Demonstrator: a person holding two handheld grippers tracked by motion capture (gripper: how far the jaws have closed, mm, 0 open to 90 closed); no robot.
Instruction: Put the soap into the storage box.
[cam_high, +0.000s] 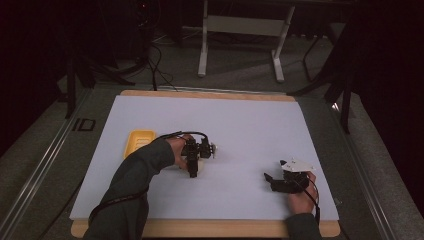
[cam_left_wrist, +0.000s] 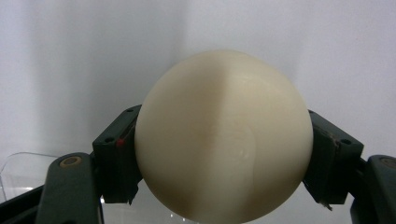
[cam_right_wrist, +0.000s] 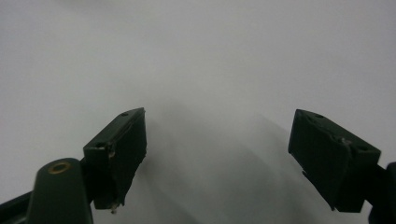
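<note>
A smooth cream ball (cam_left_wrist: 224, 140) is clamped between the two black jaws of my left gripper (cam_left_wrist: 223, 148), above the white sheet. In the high view that left gripper (cam_high: 194, 161) is just left of the table's middle, held by a hand in a dark green sleeve, with a pale bit of the ball (cam_high: 204, 162) beside it. My right gripper (cam_right_wrist: 217, 144) is open, with bare white surface between its jaws. It rests low over the sheet near the front right (cam_high: 271, 182).
A shallow yellow tray (cam_high: 139, 141) lies on the white sheet (cam_high: 240, 120) just left of the left hand. The sheet covers a wooden table top (cam_high: 210, 229). White desk legs (cam_high: 202, 50) and cables stand on the floor beyond the far edge.
</note>
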